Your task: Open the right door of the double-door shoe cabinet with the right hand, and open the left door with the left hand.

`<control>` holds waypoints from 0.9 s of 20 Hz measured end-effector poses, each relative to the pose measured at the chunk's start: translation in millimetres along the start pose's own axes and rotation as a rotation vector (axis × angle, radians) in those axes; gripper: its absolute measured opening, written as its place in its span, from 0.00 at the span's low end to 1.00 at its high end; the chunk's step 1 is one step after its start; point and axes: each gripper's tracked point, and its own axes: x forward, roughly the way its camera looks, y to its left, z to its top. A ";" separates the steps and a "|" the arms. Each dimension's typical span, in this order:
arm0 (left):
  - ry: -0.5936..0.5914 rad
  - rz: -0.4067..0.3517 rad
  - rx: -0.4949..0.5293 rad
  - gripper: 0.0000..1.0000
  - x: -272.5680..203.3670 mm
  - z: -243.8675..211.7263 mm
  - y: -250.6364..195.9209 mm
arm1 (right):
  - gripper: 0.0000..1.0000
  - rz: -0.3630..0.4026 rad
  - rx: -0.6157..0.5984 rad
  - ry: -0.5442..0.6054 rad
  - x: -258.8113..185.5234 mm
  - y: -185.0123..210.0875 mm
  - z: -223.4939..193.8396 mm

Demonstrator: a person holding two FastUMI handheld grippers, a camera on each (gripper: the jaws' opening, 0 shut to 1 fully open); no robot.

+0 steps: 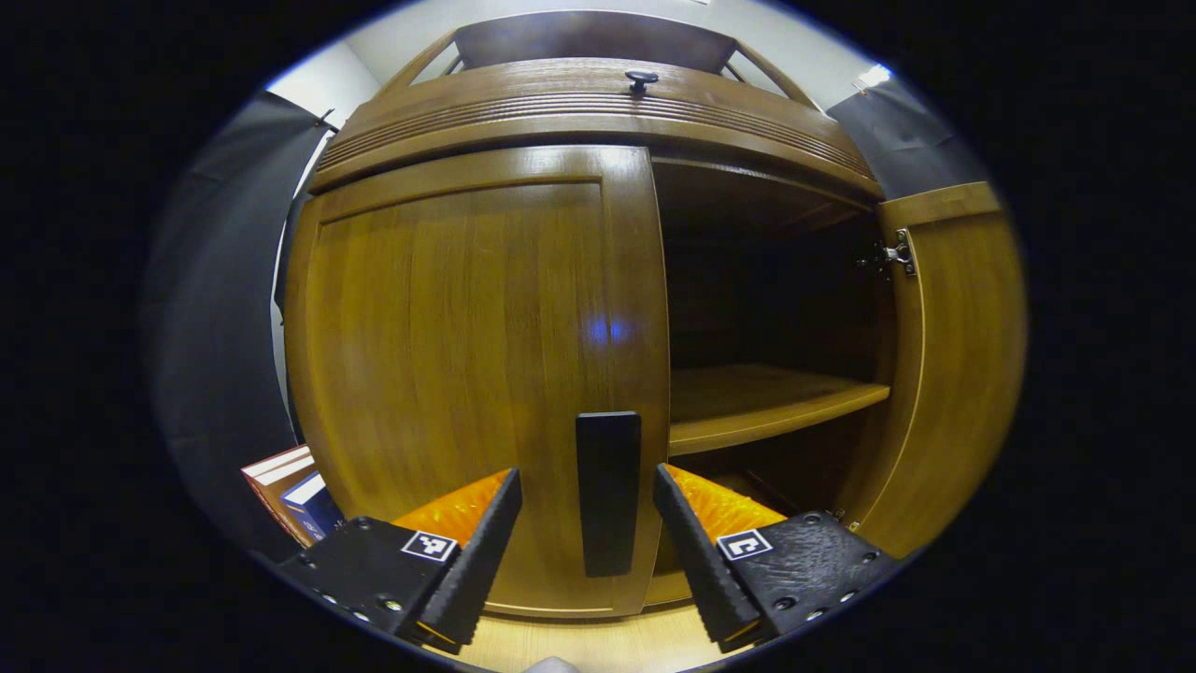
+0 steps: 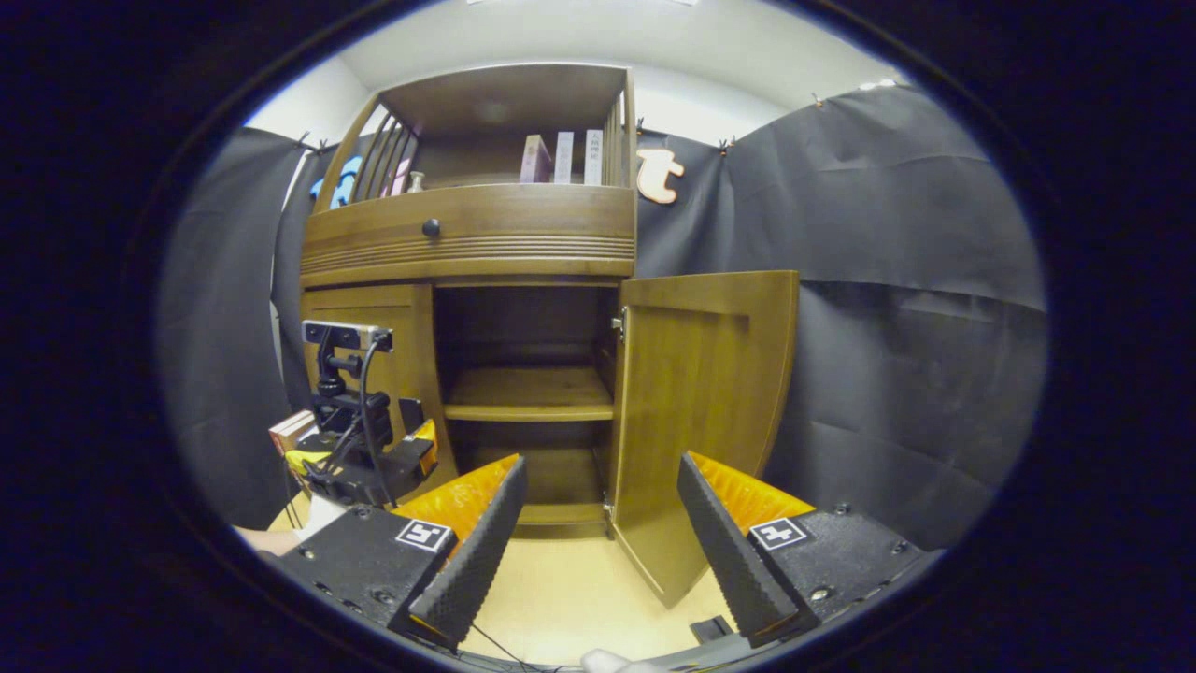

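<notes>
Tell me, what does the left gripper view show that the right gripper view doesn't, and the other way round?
Left gripper view: a close look at the shut left door, its black handle between the open fingers. Right gripper view: books on the top shelf, and the left gripper itself by that door. Both: the open right door, the inner shelf, the drawer knob.

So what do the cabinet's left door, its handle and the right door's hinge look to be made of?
Left door: wood or wood veneer with visible grain, glossy varnish judging by the glare spot. Handle: a dark matte bar, plastic or painted metal, unclear which. Hinge: shiny silver metal.
</notes>
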 end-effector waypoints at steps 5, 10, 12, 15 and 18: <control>0.027 -0.020 -0.019 0.51 9.5 -10.5 -8.6 | 1.00 -0.021 -0.016 0.004 -6.0 -3.9 -0.2; 0.035 -0.042 -0.005 0.30 8.6 -10.2 -8.8 | 1.00 -0.033 -0.012 0.006 -15.1 -9.4 -2.1; 0.034 -0.055 -0.008 0.25 8.3 -10.2 -9.7 | 1.00 -0.031 -0.014 0.021 -17.8 -8.6 -7.8; 0.027 -0.064 -0.005 0.19 1.3 -10.0 -8.4 | 0.99 -0.030 -0.018 0.035 -25.0 -8.4 -15.3; 0.028 -0.089 -0.003 0.19 -9.5 -9.9 -8.4 | 1.00 -0.031 -0.015 0.038 -31.1 -10.7 -18.3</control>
